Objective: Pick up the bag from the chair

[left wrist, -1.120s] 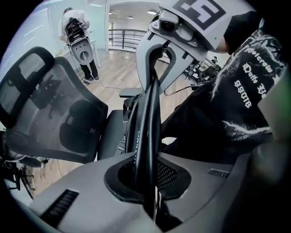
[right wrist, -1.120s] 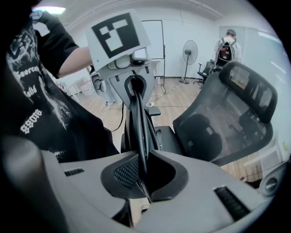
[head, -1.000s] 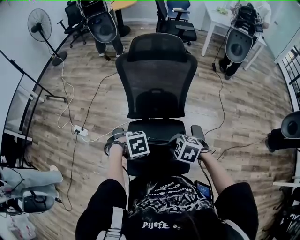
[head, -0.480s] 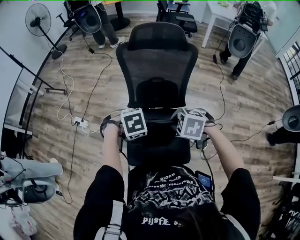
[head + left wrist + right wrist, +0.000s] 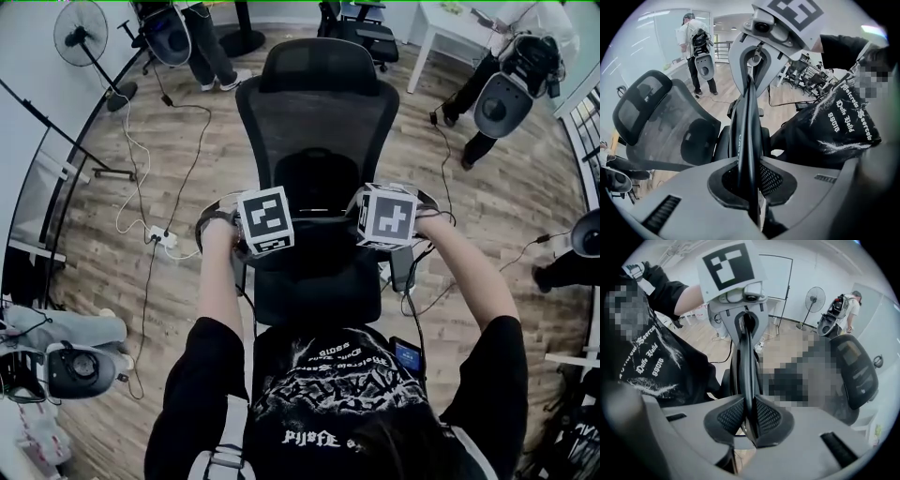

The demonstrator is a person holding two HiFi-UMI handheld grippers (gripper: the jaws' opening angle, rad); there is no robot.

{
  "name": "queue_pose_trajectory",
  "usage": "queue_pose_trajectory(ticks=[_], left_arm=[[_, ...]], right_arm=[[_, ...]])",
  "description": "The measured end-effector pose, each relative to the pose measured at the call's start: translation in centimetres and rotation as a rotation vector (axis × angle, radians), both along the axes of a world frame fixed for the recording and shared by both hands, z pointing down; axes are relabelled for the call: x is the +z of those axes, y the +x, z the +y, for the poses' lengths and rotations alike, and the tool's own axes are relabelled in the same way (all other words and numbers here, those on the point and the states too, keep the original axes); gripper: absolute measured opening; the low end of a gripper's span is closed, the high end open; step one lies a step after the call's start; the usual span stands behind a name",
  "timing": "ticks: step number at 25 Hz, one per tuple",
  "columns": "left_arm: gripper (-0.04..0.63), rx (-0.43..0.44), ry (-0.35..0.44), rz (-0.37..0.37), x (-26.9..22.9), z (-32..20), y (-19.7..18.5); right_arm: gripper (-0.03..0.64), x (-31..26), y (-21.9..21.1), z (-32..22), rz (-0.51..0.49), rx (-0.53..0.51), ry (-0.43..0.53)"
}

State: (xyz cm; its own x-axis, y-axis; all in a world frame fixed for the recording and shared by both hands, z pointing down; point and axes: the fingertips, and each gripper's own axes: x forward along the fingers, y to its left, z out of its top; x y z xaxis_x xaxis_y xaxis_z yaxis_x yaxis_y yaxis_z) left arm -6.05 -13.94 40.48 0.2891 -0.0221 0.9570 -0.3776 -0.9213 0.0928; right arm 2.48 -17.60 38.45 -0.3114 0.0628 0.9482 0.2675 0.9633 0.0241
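- Currently the black bag (image 5: 323, 230) is hanging by its top edge, stretched taut between the two grippers over the chair's seat (image 5: 319, 291), close to the seat's back edge and just in front of the backrest; black against black, its lower edge is blending into the seat, so I cannot tell whether it is touching there.
- Jaws of the left gripper (image 5: 750, 187) are pressing together on the bag's thin top edge, which is running straight away from them toward the other gripper.
- Jaws of the right gripper (image 5: 747, 420) are clamping the same edge at its other end in the same way.
- Both marker cubes, left (image 5: 265, 220) and right (image 5: 386, 216), are sitting level with each other, one over each side edge of the seat, with the person's forearms reaching in from below.
- The mesh-backed chair (image 5: 314, 122) is standing on a wooden floor (image 5: 487, 206).
- A power strip (image 5: 161, 239) is lying on the floor left of the chair, and a standing fan (image 5: 80, 33) is showing at the far left corner.
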Motion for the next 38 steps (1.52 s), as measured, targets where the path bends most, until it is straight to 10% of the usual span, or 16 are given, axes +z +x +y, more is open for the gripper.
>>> queue_pose_trajectory(ticks=[38], left_arm=[[0.025, 0.008, -0.002, 0.024, 0.7, -0.6, 0.4]], right_arm=[[0.045, 0.3, 0.3, -0.8, 0.014, -0.059, 0.018]])
